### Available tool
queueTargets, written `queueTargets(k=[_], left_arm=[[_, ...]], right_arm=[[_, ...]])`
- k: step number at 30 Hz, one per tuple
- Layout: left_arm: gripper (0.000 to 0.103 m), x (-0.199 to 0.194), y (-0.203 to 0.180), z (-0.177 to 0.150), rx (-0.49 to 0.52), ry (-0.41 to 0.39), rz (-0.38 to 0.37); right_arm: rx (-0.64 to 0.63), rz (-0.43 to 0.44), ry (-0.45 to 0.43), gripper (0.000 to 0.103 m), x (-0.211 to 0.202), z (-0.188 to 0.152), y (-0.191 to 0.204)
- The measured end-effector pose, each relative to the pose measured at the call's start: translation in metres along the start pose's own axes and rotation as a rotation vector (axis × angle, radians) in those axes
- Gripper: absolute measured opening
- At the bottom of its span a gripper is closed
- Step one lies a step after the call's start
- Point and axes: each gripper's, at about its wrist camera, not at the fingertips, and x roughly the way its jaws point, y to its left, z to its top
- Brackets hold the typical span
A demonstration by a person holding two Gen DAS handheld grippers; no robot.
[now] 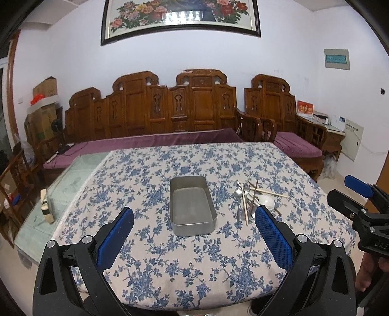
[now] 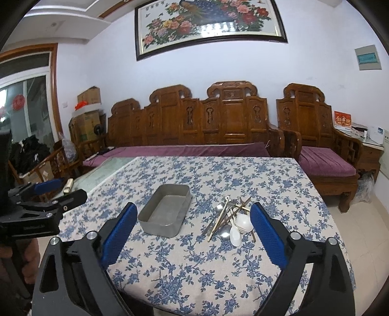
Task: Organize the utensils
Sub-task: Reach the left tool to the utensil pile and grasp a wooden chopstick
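Steel and wood all tangled together — the utensil pile (image 2: pixel 229 218) on the floral tablecloth (image 2: pixel 218 272) is hard to sort by eye, with metal spoons (image 1: pixel 237 193), chopsticks (image 2: pixel 220 222) and white ceramic spoons (image 2: pixel 240 227) crossing over one another, and in the left wrist view the near end of the heap is hidden behind a blue finger pad (image 1: pixel 274 239). Just beside the pile, on its left, sits the metal tray (image 2: pixel 158 227), a rectangular tin with nothing in it, bare floor showing. Left gripper (image 1: pixel 194 240) hangs above the near part of the table with its jaws spread wide, nothing between them; right gripper (image 2: pixel 194 234) likewise — jaws wide apart, gripping nothing, framing the pile and tray. Behind the table, a carved wooden bench (image 1: pixel 155 109) with purple cushions, and a framed flower picture (image 2: pixel 209 21) cut off at the top edge.
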Motion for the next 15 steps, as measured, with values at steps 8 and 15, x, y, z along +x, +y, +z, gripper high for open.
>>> queueTargets(k=[8, 15], left_arm=[[0.096, 0.037, 0.000, -0.002, 0.012, 0.071, -0.035], [0.096, 0.067, 0.000, -0.006, 0.007, 0.117, -0.078]], right_arm=[[0.008, 0.022, 0.102, 0.080, 0.058, -0.002, -0.027], [-0.008, -0.005, 0.167, 0.069, 0.105, -0.004, -0.054]])
